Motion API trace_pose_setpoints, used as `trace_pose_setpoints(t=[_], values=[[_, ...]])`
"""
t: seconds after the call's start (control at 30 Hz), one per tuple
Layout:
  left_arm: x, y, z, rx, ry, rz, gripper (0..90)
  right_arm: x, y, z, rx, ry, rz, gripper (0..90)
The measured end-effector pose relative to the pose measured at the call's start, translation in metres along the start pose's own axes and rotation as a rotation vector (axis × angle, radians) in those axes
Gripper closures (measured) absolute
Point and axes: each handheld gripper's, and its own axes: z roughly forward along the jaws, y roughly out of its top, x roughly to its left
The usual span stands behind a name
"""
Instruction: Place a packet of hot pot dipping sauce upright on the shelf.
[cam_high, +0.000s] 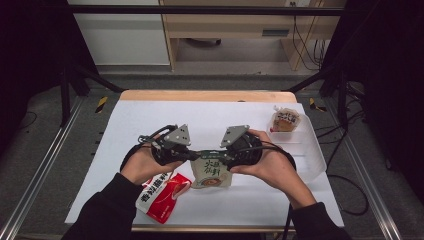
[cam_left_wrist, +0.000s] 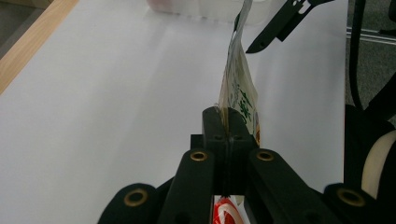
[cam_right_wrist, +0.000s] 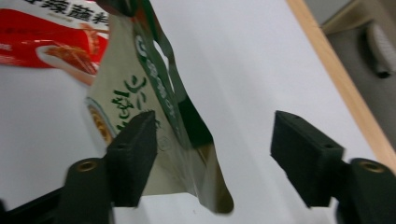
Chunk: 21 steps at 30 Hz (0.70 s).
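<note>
On the white table (cam_high: 150, 120) lie three snack packets, one clear bin and two grippers held over the near middle. Largest is the clear bin (cam_high: 312, 155) at the right edge, with a small brown-and-white packet (cam_high: 285, 120) resting at its far end. Next comes the red packet (cam_high: 162, 195) by the near edge, flat under the person's left hand. The green-and-cream pouch (cam_high: 212, 172) hangs just above the table near its near edge, between the two grippers, printed with green characters and a bowl picture. The left gripper (cam_left_wrist: 226, 122) is clamped on the pouch's top edge, jaws pressed together; its own view shows the pouch edge-on. The right gripper (cam_right_wrist: 212, 135) stands wide apart around the pouch's other corner, where its view shows the top gaping, which the high view hides.
</note>
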Motion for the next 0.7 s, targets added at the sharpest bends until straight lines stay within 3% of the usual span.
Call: trace_pose_setpoints(t=[0.2, 0.3, 0.53, 0.7], values=[[-0.001, 0.000, 0.001, -0.002, -0.014, 0.012, 90.0, 0.001, 0.006, 0.008, 0.046, 0.092, -0.022, 53.2], [-0.002, -0.001, 0.001, -0.008, -0.012, 0.008, 90.0, 0.004, 0.006, 0.011, 0.071, 0.115, -0.030, 63.3], [0.002, -0.006, -0.003, -0.017, -0.005, -0.014, 90.0, 0.004, 0.007, 0.014, 0.073, 0.150, -0.032, 87.2], [0.006, -0.008, -0.004, -0.028, -0.003, -0.046, 85.4, 0.002, 0.011, 0.013, 0.080, 0.173, -0.019, 90.0]])
